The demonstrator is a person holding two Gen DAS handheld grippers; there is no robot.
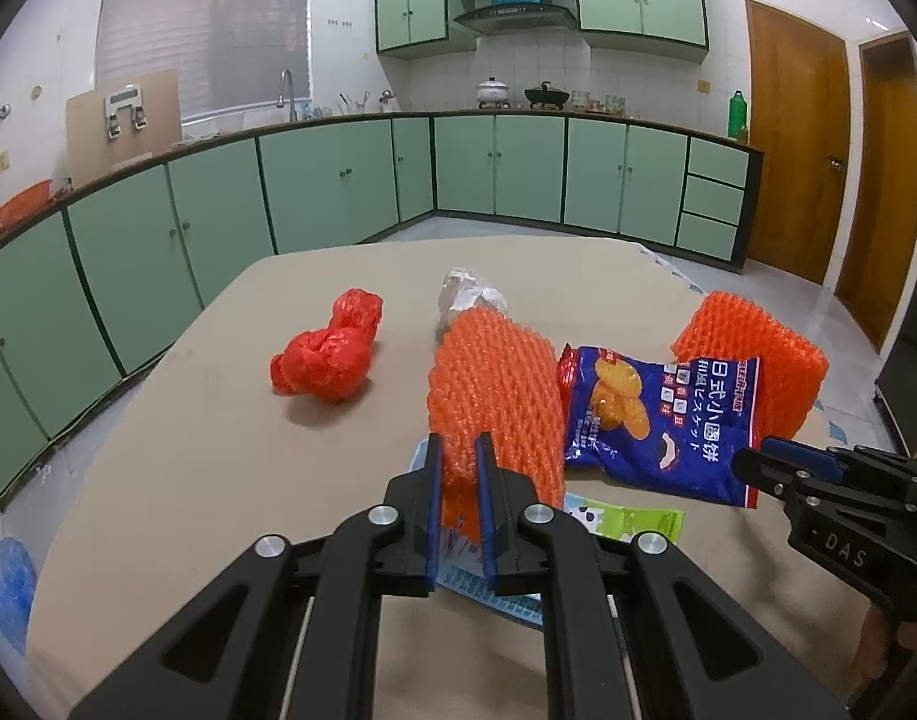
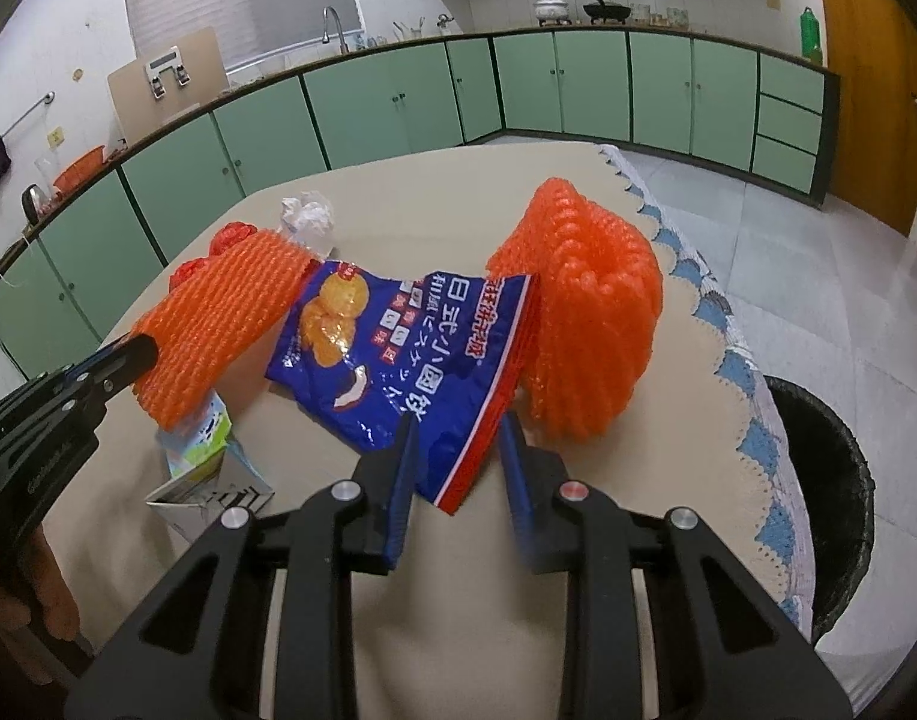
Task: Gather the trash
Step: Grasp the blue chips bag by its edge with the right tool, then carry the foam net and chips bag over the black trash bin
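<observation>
Left wrist view: left tool (image 1: 458,450) clamped on lower edge of one orange foam net (image 1: 494,384), net lifted above desk (image 1: 218,468). Right wrist view: right tool (image 2: 458,432) with fingers apart, corner of one blue snack bag (image 2: 410,354) between them, contact with the pads not clear.

Count on desk:
- Orange foam nets: two. Held one at centre-left; second orange foam net (image 2: 584,300) standing at right edge of snack bag, touching it.
- Blue snack bag: one, between the two nets, printed side up.
- Red plastic bag (image 1: 326,360): one, knotted, lying apart to left of held net.
- White crumpled paper (image 1: 470,297): one, behind held net, near desk centre.
- Small carton (image 2: 209,462): one, white with green and blue print, open end toward camera, under held net.

Black trash bin (image 2: 830,492): one, on floor just beside right edge of desk, dark liner visible. Lace-trimmed cloth (image 2: 728,348) hanging over that desk edge. Green cabinets (image 1: 338,180) along back wall.
</observation>
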